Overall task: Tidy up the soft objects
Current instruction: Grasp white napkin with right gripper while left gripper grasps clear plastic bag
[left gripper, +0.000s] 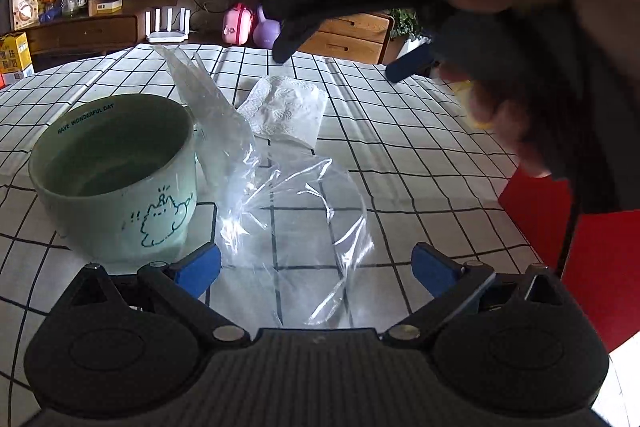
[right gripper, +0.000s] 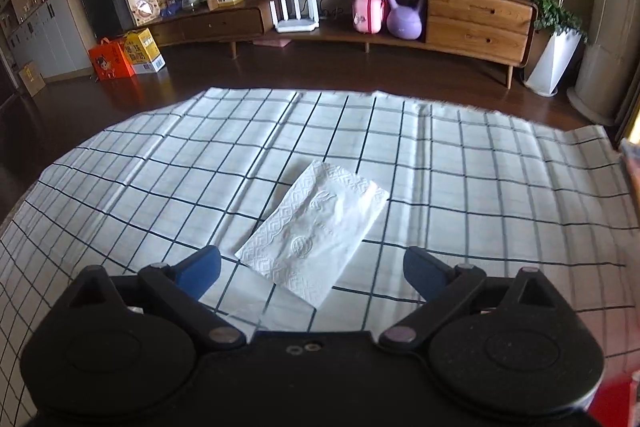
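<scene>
A clear plastic bag (left gripper: 288, 203) lies crumpled on the checked tablecloth (left gripper: 420, 155), between the fingers of my left gripper (left gripper: 316, 269), which is open. A folded white embossed tissue (left gripper: 286, 111) lies beyond the bag. A pale green mug (left gripper: 116, 175) with a cat drawing stands left of the bag, close to my left finger. In the right wrist view the tissue (right gripper: 316, 235) lies just ahead of my right gripper (right gripper: 312, 273), which is open and empty above it. The right gripper (left gripper: 340, 61) also shows held in a hand, above the tissue.
The tablecloth's far edge (right gripper: 360, 93) drops to a dark floor. A wooden TV cabinet (right gripper: 476, 15) with a purple kettlebell (right gripper: 404, 13) and a pink case (right gripper: 368, 11) stands behind. A red surface (left gripper: 560, 247) shows at the right.
</scene>
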`<action>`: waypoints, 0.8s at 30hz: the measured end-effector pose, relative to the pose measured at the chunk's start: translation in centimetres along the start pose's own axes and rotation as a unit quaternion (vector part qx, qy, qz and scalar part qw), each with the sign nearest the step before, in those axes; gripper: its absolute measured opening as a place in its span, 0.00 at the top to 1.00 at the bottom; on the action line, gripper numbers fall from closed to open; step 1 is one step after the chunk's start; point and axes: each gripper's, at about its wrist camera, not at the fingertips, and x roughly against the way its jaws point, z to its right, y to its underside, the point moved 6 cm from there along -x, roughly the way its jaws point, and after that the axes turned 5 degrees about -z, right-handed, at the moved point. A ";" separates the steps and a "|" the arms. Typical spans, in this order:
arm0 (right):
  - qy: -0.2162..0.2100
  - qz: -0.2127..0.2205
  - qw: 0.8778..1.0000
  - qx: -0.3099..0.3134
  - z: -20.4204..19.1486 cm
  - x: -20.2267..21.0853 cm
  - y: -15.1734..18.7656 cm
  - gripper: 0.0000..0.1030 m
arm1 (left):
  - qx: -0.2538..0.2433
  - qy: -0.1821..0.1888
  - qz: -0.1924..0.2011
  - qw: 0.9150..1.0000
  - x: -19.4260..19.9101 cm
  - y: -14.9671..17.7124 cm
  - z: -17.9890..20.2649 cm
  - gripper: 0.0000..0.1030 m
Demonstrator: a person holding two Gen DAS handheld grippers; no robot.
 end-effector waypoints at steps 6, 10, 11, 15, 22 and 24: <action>-0.006 -0.024 1.000 -0.003 -0.6 -4.1 -0.2 0.05 | 0.013 -0.002 -0.008 1.000 -1.3 -0.4 -0.6 0.01; -0.004 -0.040 0.999 0.008 -0.8 -6.0 -0.2 0.11 | 0.011 -0.011 0.001 1.000 -1.4 -0.3 -0.5 0.01; -0.002 -0.045 0.999 0.012 -0.9 -6.4 -0.1 0.16 | 0.008 -0.013 0.001 1.000 -1.4 -0.3 -0.4 0.05; 0.003 -0.047 0.999 0.020 -1.0 -7.1 0.2 0.18 | -0.015 -0.040 0.005 0.999 -1.2 0.1 0.1 0.21; 0.032 -0.035 0.997 0.056 -1.6 -6.9 0.4 0.42 | -0.056 -0.063 0.009 0.996 -1.1 0.7 1.4 0.41; 0.030 -0.033 0.998 0.054 -1.4 -6.7 0.4 0.54 | -0.058 -0.064 0.010 0.996 -1.1 0.7 1.6 0.48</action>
